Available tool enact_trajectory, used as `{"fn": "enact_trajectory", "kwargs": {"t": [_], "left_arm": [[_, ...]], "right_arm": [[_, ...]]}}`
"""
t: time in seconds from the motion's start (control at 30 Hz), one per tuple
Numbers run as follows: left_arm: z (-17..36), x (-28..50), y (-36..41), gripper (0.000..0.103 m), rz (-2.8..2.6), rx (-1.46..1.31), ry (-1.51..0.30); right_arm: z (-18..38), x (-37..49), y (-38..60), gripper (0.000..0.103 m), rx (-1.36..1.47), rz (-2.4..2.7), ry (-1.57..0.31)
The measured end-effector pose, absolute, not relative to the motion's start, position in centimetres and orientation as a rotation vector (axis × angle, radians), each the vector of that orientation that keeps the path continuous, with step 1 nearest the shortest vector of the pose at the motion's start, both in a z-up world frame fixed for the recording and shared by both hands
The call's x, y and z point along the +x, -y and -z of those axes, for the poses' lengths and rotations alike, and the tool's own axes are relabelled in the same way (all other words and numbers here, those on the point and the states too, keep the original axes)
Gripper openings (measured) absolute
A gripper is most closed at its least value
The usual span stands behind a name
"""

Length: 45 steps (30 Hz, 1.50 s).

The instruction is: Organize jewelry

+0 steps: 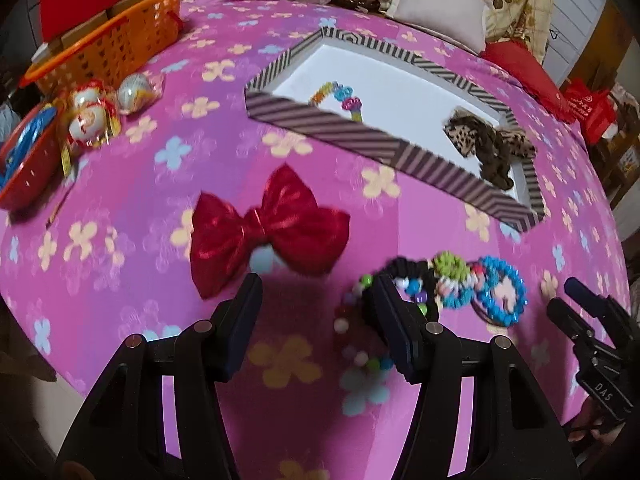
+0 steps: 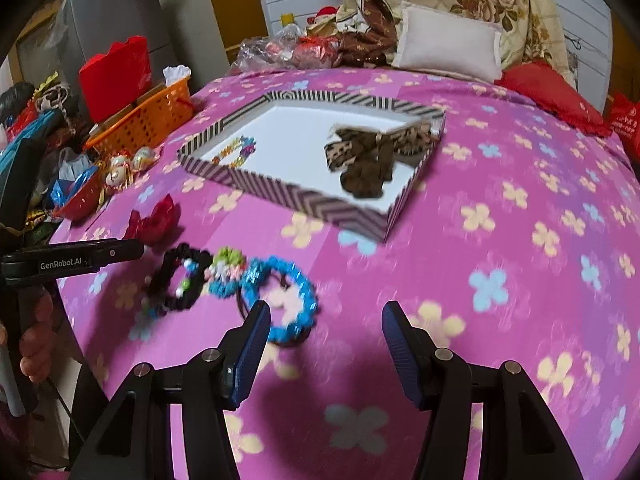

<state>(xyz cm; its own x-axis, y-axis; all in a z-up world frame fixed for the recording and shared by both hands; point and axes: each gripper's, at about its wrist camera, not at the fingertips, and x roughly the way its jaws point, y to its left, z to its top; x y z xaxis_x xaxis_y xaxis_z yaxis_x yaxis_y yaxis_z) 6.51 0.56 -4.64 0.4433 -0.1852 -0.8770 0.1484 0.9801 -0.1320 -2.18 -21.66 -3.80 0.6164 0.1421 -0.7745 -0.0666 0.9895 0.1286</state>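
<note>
A striped box with a white floor holds a colourful bead bracelet and a leopard-print bow. On the pink flowered cloth lie a red bow, a black beaded scrunchie and a blue bead ring. My left gripper is open, just short of the red bow, its right finger over the scrunchie. My right gripper is open beside the blue ring.
An orange basket, a red bowl and wrapped ornaments stand at the left edge. Pillows and bags lie behind the table. The right gripper's body shows at the left view's right edge.
</note>
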Motion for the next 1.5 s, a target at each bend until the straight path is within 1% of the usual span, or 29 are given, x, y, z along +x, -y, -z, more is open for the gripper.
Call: {"fn": "enact_trajectory", "kwargs": {"t": [0.23, 0.43, 1.03, 1.07, 1.1, 1.13, 1.17, 1.2, 1.27, 1.33, 1.37, 1.47, 1.5], "left_arm": [[5.1, 5.7, -0.3, 0.058, 0.214, -0.029, -1.099], [5.2, 5.6, 0.7, 0.058, 0.242, 0.031, -1.084], [6.1, 7.2, 3.8, 0.057, 0.38, 0.175, -1.066], [6.2, 7.3, 3.9, 0.055, 0.378, 0.179, -1.07], [6.4, 7.5, 4.0, 0.046, 0.375, 0.178, -1.076], [6.6, 7.7, 4.0, 0.04, 0.378, 0.174, -1.089], [6.8, 7.9, 4.0, 0.031, 0.384, 0.169, -1.101], [6.9, 8.0, 4.0, 0.024, 0.39, 0.165, -1.105], [7.2, 8.1, 4.2, 0.018, 0.401, 0.157, -1.115], [7.3, 8.3, 4.1, 0.016, 0.405, 0.143, -1.123], [7.3, 8.4, 4.0, 0.013, 0.405, 0.14, -1.124], [7.1, 8.4, 3.6, 0.008, 0.404, 0.118, -1.12], [7.0, 8.4, 3.4, 0.008, 0.402, 0.11, -1.116]], "right_arm": [[4.2, -2.9, 21.0, 0.056, 0.086, -0.132, -0.903], [4.3, -3.0, 21.1, 0.056, 0.09, -0.132, -0.908], [4.8, -2.6, 21.5, 0.056, 0.123, -0.148, -0.928], [4.8, -2.6, 21.5, 0.056, 0.125, -0.149, -0.93], [4.9, -2.5, 21.5, 0.056, 0.127, -0.151, -0.932], [4.9, -2.5, 21.4, 0.056, 0.126, -0.152, -0.933], [4.9, -2.4, 21.4, 0.056, 0.126, -0.153, -0.933], [4.8, -2.4, 21.3, 0.056, 0.123, -0.155, -0.933], [4.8, -2.2, 21.0, 0.056, 0.116, -0.16, -0.933], [4.9, -1.9, 20.7, 0.056, 0.108, -0.165, -0.934], [4.8, -1.7, 20.4, 0.056, 0.101, -0.169, -0.934], [4.7, -1.0, 19.4, 0.056, 0.068, -0.194, -0.927], [4.7, -0.8, 19.1, 0.056, 0.056, -0.202, -0.924]]}}
